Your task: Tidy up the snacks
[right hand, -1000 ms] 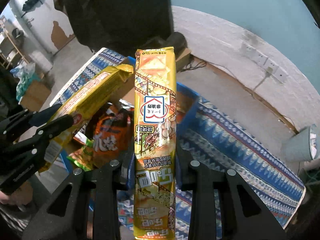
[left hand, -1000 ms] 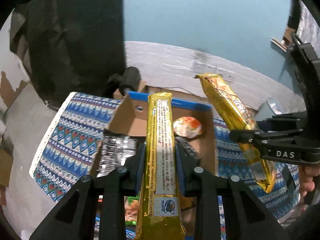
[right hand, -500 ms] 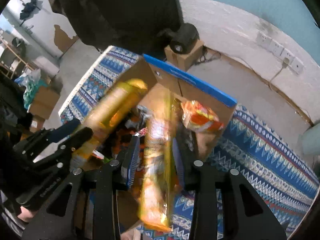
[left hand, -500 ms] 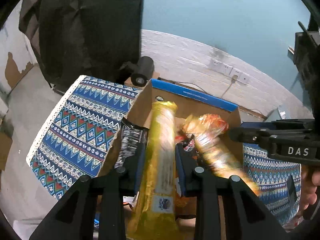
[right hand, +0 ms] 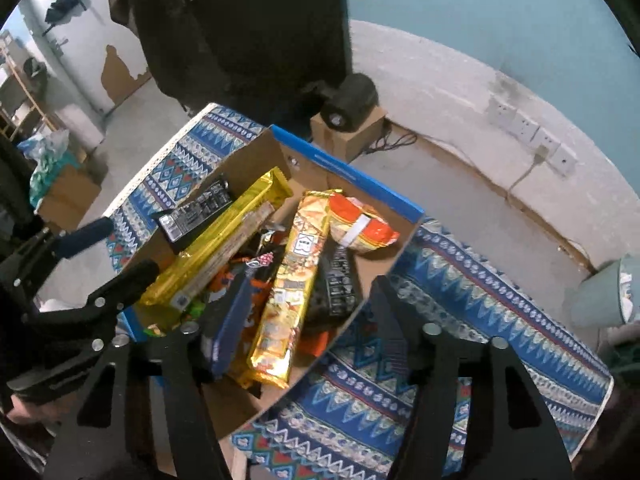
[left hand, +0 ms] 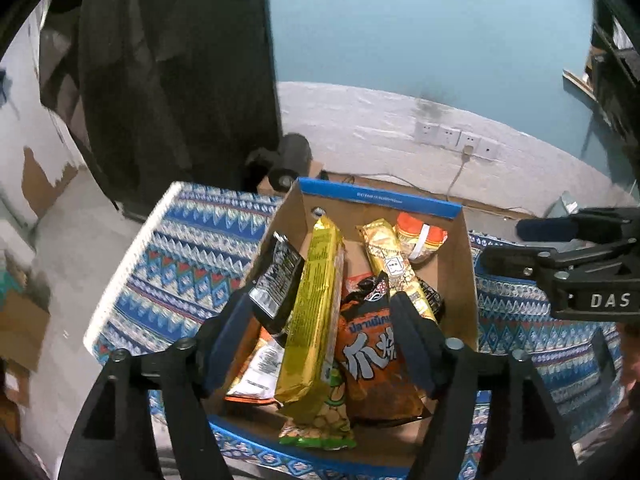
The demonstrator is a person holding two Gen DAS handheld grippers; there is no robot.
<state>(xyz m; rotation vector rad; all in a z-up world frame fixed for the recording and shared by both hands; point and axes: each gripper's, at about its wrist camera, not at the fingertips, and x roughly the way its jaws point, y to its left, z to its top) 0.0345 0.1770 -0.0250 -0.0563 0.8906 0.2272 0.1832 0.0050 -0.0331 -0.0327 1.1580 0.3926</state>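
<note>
A cardboard box with a blue rim (left hand: 380, 198) (right hand: 348, 168) stands on a patterned blue cloth and holds several snack packs. A long gold wafer pack (left hand: 316, 312) (right hand: 224, 240) lies on the pile at the left. A gold cracker pack (left hand: 394, 268) (right hand: 292, 296) lies to its right, beside an orange bag (left hand: 420, 236) (right hand: 360, 228). My left gripper (left hand: 320, 344) is open and empty above the box; it shows at the left of the right wrist view (right hand: 108, 252). My right gripper (right hand: 304, 320) is open and empty over the box's right side; it shows in the left wrist view (left hand: 508, 244).
The blue patterned cloth (left hand: 184, 256) (right hand: 472, 320) covers the table around the box. A black roll on a small carton (right hand: 352, 104) stands behind the table. Wall sockets (left hand: 456, 140) sit on the white wall base. A dark coat (left hand: 172, 80) hangs at back left.
Both grippers have opened and let go of their long gold packs, which now lie in the box. Both grippers have come closer over the box.
</note>
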